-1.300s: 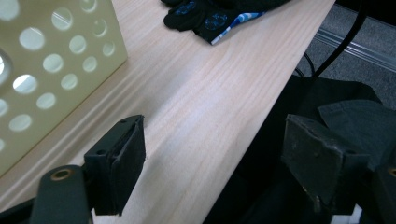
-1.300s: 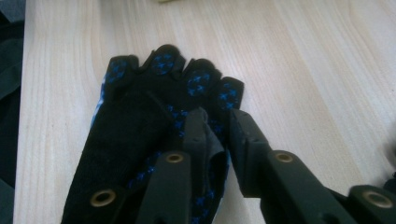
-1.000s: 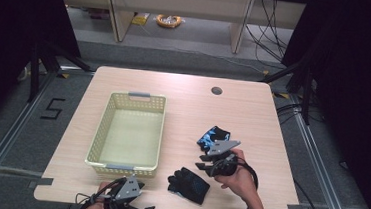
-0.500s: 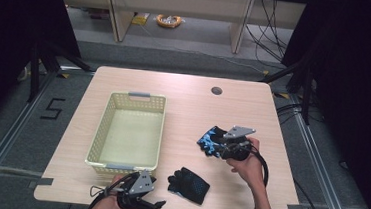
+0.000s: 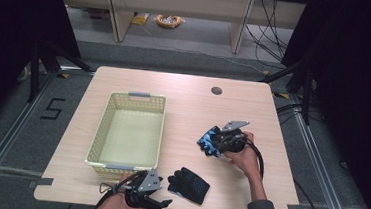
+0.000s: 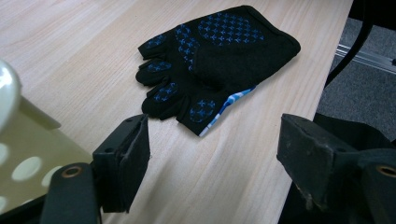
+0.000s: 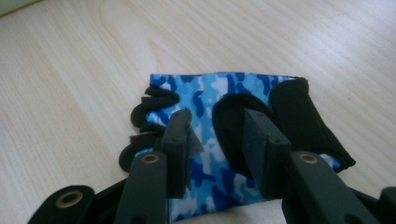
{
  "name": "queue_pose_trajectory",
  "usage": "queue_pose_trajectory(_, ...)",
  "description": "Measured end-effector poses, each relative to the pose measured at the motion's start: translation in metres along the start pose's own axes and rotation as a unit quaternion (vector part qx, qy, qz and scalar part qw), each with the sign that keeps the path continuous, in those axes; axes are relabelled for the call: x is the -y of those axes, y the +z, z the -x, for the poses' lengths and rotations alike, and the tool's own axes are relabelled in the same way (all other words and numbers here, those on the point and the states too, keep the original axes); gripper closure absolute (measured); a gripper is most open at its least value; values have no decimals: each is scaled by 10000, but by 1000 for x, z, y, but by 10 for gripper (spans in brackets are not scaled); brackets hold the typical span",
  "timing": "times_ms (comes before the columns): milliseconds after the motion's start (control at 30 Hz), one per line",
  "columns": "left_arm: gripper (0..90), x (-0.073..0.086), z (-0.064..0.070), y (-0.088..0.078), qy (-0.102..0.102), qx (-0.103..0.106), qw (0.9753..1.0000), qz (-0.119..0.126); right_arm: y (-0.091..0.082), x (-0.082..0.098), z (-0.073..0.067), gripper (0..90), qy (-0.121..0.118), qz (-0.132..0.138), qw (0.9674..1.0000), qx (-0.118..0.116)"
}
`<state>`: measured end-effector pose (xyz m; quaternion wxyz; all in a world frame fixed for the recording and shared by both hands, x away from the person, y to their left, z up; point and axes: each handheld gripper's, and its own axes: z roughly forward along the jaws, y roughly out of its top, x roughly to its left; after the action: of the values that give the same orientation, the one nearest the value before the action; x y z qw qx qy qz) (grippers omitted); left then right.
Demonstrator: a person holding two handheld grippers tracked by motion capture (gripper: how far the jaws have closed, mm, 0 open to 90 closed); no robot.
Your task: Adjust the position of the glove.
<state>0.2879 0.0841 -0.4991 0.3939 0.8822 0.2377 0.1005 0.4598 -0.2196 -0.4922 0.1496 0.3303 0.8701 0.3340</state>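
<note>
Gloves lie apart on my counter (image 5: 184, 92), so I work one with each hand. My right hand-held gripper (image 7: 215, 140) sits over the blue camouflage glove (image 7: 205, 93) toward the right edge, jaws narrowed and straddling its black cuff fold; I can't tell whether the pads pinch the fabric yet. My left hand-held gripper (image 6: 212, 149) hovers at the near edge with jaws wide and empty, lined up on the black dotted glove (image 6: 219, 60) just ahead. I judge both are bound for the empty yellow basket (image 5: 100, 128) on the left half.
</note>
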Motion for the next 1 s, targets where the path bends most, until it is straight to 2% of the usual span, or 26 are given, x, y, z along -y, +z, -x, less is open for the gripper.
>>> queue_pose_trajectory(33, 249, -1, 0, 0, 1, 18, 10000, -5, 0, 0, 1, 637, 35, 1, 10000, -43)
queue_pose_trajectory(67, 249, -1, 0, 1, 84, 40, 10000, 16, 0, -1, 2, 636, 0, -24, 10000, -94)
queue_pose_trajectory(100, 249, -1, 3, 2, -28, 64, 10000, 32, 3, -1, 2, 635, 11, -12, 9999, -112)
queue_pose_trajectory(167, 249, -2, 3, 4, 38, 30, 10000, -35, 5, -2, 3, 638, -13, -109, 9998, -148)
queue_pose_trajectory(233, 249, -3, 6, 5, 16, 50, 10000, -30, 8, -1, 4, 658, -28, -196, 9996, -177)
queue_pose_trajectory(267, 250, -3, 5, 6, 155, 58, 9998, -53, 8, -1, 5, 671, -27, -325, 9992, -235)
queue_pose_trajectory(300, 250, -3, 6, 7, 29, 64, 10000, -49, 10, 1, 4, 697, 49, -290, 9994, -162)
queue_pose_trajectory(333, 250, -3, 5, 8, 71, 76, 9999, -70, 9, 1, 3, 723, 169, -324, 9991, -203)
queue_pose_trajectory(367, 250, -3, 5, 7, 123, 52, 9999, -80, 8, 2, 4, 749, 146, -324, 9990, -269)
queue_pose_trajectory(400, 251, -3, 5, 8, 79, 41, 9999, -66, 9, 3, 5, 779, 109, -145, 9991, -386)
queue_pose_trajectory(433, 251, -4, 5, 8, 96, 27, 9999, -65, 6, 3, 4, 793, 215, -296, 9985, -406)
queue_pose_trajectory(467, 252, -4, 6, 9, 48, 51, 10000, -34, 7, 5, 3, 801, 262, -194, 9988, -374)
queue_pose_trajectory(500, 252, -4, 7, 10, -35, 85, 10000, -35, 3, 5, 3, 811, 369, -344, 9981, -340)
queue_pose_trajectory(533, 253, -5, 7, 10, 55, 41, 10000, -53, 5, 7, 3, 825, 373, -226, 9986, -311)
queue_pose_trajectory(567, 253, -5, 7, 11, 105, 69, 9999, -48, 5, 7, 2, 887, 426, -100, 9981, -437)
queue_pose_trajectory(600, 253, -5, 9, 12, -8, 78, 10000, -45, 3, 8, 2, 896, 457, -10, 9979, -466)
queue_pose_trajectory(633, 254, -5, 9, 13, -5, 97, 9999, -52, 2, 8, 1, 897, 476, -32, 9980, -409)
queue_pose_trajectory(667, 254, -6, 8, 13, 130, 68, 9998, -111, 0, 7, -1, 897, 492, -26, 9981, -362)
queue_pose_trajectory(700, 254, -5, 9, 13, 45, 65, 9999, -124, -4, 7, -1, 898, 425, 12, 9986, -324)
queue_pose_trajectory(733, 254, -5, 9, 13, 11, 108, 9999, -46, -7, 6, -4, 898, 573, 47, 9979, -313)
queue_pose_trajectory(800, 254, -5, 8, 12, 55, 60, 9999, -67, -18, 4, -5, 898, 560, 160, 9976, -364)
queue_pose_trajectory(833, 255, -5, 8, 11, 27, 51, 10000, -61, -22, 2, -9, 898, 706, 394, 9961, -366)
queue_pose_trajectory(867, 255, -5, 8, 10, 14, 62, 10000, -49, -29, 0, -11, 898, 652, 408, 9965, -335)
queue_pose_trajectory(900, 255, -6, 7, 8, 94, 31, 9999, -15, -37, -1, -14, 898, 660, 456, 9963, -308)
queue_pose_trajectory(933, 255, -5, 8, 7, -28, 71, 10000, 20, -43, -2, -19, 898, 682, 577, 9956, -296)
queue_pose_trajectory(1000, 254, -5, 8, 4, 36, 29, 10000, 29, -55, -2, -32, 898, 854, 768, 9930, -264)
